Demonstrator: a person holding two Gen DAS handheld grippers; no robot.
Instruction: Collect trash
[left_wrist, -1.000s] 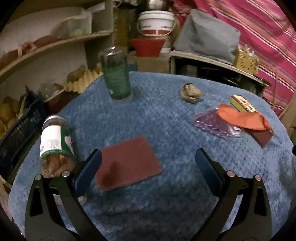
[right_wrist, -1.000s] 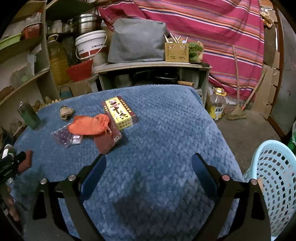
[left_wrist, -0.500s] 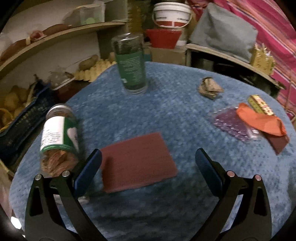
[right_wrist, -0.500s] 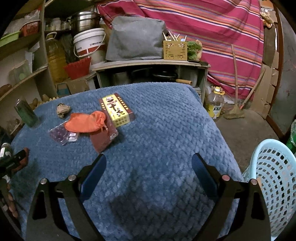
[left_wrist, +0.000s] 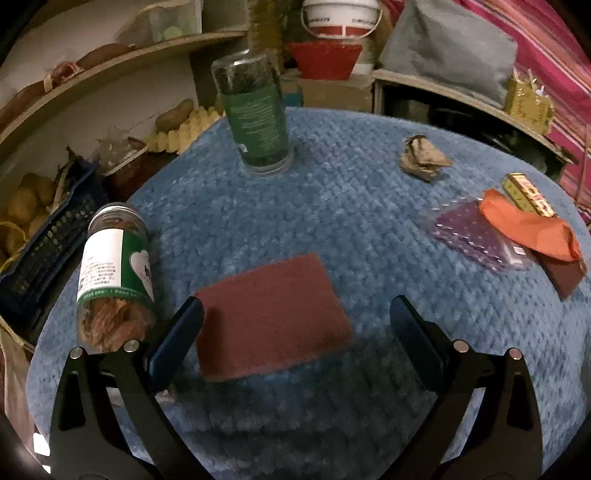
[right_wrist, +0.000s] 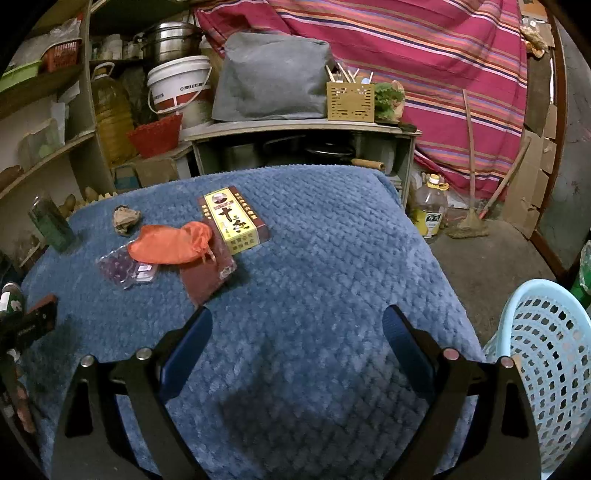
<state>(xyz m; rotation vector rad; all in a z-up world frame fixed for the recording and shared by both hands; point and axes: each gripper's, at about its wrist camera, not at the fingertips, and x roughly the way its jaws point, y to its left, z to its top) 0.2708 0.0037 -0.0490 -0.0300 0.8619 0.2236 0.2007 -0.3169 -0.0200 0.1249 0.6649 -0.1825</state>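
While wide apart, left gripper (left_wrist: 295, 332) empty.

Between your left fingers: matt, fuzzy red pad (left_wrist: 271, 315) on a plush, waffle-textured blue cloth (left_wrist: 332, 206). Left of them, a glossy clear jar (left_wrist: 112, 275) with a paper label. Far right: crumpled paper (left_wrist: 423, 158), shiny bubble plastic (left_wrist: 467, 236). Right of your right tool: perforated plastic basket (right_wrist: 546, 354).

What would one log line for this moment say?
left tool: open, over maroon pad | right tool: open, empty | basket: beside table
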